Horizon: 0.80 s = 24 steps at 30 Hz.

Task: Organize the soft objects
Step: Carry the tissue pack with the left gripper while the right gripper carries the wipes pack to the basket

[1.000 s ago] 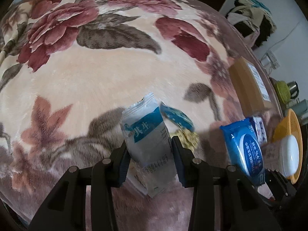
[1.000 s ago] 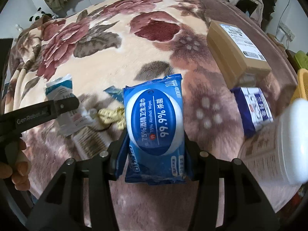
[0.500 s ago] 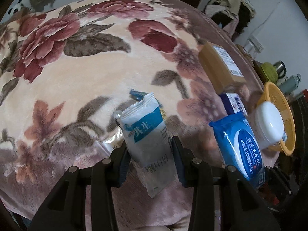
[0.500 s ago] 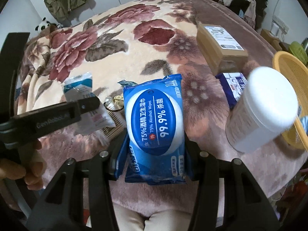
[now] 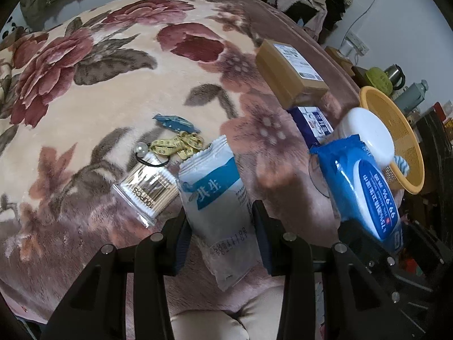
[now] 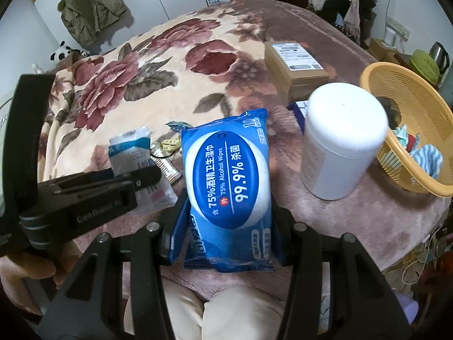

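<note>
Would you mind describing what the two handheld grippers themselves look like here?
Both are matte black plastic. Each has forked, strut-like finger arms with round silver screw heads, and the fingers carry dark blue pads. The left gripper, seen from the right wrist camera, bears pale "GenRobot AI" lettering and grey rings on its body. No cables show on either.

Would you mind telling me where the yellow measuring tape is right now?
In the left wrist view, the yellow measuring tape lies on the floral blanket, between the blue wrapper and the cotton swab pack.
</note>
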{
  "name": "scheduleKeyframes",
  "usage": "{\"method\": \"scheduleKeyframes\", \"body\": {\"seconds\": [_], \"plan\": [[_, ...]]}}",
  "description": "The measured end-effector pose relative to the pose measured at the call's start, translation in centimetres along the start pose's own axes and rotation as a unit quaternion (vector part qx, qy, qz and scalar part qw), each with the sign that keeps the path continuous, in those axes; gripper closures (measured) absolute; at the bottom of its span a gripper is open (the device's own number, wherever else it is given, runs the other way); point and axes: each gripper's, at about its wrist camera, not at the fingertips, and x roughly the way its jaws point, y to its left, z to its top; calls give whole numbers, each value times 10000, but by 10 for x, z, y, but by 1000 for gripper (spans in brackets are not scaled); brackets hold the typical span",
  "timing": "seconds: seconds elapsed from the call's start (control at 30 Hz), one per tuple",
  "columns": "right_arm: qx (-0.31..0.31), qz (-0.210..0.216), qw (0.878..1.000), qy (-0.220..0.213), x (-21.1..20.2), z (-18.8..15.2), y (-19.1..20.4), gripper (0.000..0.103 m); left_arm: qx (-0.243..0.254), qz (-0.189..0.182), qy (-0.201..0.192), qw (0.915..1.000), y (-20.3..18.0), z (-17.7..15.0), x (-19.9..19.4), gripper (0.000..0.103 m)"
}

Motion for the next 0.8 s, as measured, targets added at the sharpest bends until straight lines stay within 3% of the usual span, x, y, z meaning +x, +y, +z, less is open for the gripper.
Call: {"method": "scheduleKeyframes", "body": {"seconds": [0.8], "plan": [[252,-115,9986,-452,-48,7,-48,53,526,-124,-25,9985,-76,9,-8,61]]}}
